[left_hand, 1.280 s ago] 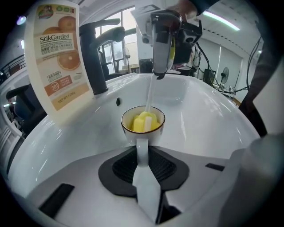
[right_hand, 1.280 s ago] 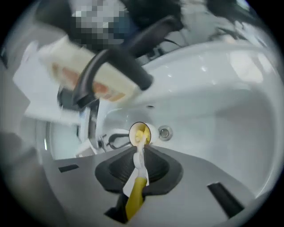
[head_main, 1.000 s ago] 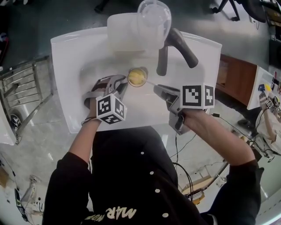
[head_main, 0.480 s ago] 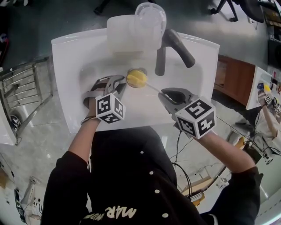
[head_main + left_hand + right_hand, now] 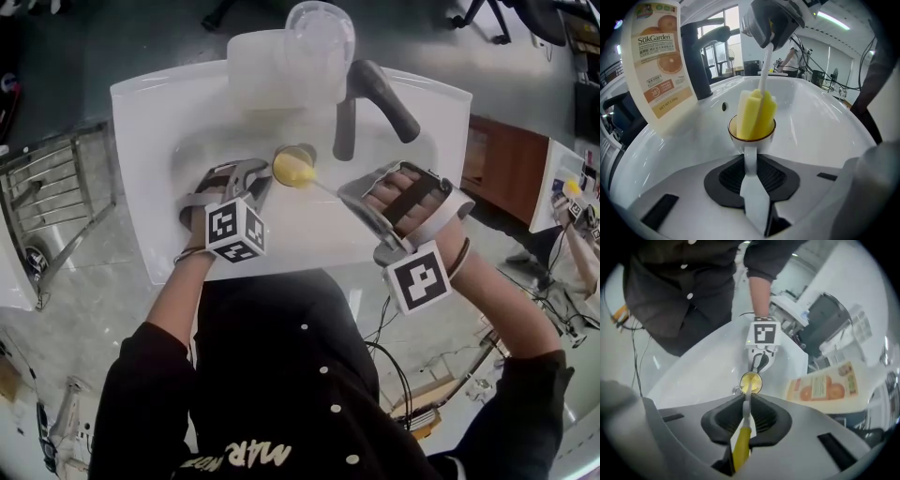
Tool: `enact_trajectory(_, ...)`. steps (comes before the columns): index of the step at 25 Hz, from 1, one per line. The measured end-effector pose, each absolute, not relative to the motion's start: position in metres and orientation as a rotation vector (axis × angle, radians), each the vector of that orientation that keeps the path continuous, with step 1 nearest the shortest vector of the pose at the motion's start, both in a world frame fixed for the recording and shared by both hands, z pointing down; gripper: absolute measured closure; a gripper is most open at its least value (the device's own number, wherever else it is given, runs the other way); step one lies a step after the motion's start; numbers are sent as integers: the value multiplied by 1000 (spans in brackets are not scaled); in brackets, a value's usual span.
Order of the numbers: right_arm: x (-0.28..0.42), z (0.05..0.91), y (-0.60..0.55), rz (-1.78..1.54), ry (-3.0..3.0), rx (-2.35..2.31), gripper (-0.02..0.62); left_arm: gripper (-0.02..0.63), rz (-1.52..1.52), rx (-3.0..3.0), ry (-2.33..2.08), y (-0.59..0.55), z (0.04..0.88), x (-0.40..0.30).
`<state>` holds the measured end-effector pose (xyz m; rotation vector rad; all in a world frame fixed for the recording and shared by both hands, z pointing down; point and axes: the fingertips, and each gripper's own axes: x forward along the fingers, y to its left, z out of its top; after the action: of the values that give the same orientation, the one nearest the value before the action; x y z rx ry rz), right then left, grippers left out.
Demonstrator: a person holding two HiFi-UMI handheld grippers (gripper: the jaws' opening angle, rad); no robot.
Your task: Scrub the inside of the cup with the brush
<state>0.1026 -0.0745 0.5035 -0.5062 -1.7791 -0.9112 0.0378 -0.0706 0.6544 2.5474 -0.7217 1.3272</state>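
A small white cup [image 5: 751, 139] with a brown rim sits over the sink, and my left gripper [image 5: 752, 165] is shut on its handle. The brush has a yellow sponge head [image 5: 757, 115] that stands in the cup's mouth, its upper half above the rim. Its thin white stem runs back to a yellow handle [image 5: 740, 446], on which my right gripper [image 5: 746, 417] is shut. In the head view the cup [image 5: 302, 153] lies near the basin's middle, with the left gripper [image 5: 265, 178] on its left and the right gripper [image 5: 354, 199] on its right, palm side turned up.
A black faucet [image 5: 375, 94] arches over the white sink [image 5: 159, 122] behind the cup. A clear bottle with an orange label [image 5: 658, 61] stands at the sink's back edge. A metal rack [image 5: 56, 187] is left of the sink.
My right gripper has rolled over about its own line, so its marker cube now hangs toward the person, and it has lifted slightly. The sponge head has risen partly out of the cup. The left gripper stayed still.
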Motion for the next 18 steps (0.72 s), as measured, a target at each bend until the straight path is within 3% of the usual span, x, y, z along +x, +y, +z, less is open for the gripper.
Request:
enact_trajectory(12, 98, 544, -67, -1189, -1547, -685, 544, 517, 1333, 2534, -727, -73, 654, 42)
enact_trajectory(18, 97, 553, -70, -1014, -1645, -596, 543, 517, 1341, 2523, -737, -74, 654, 43)
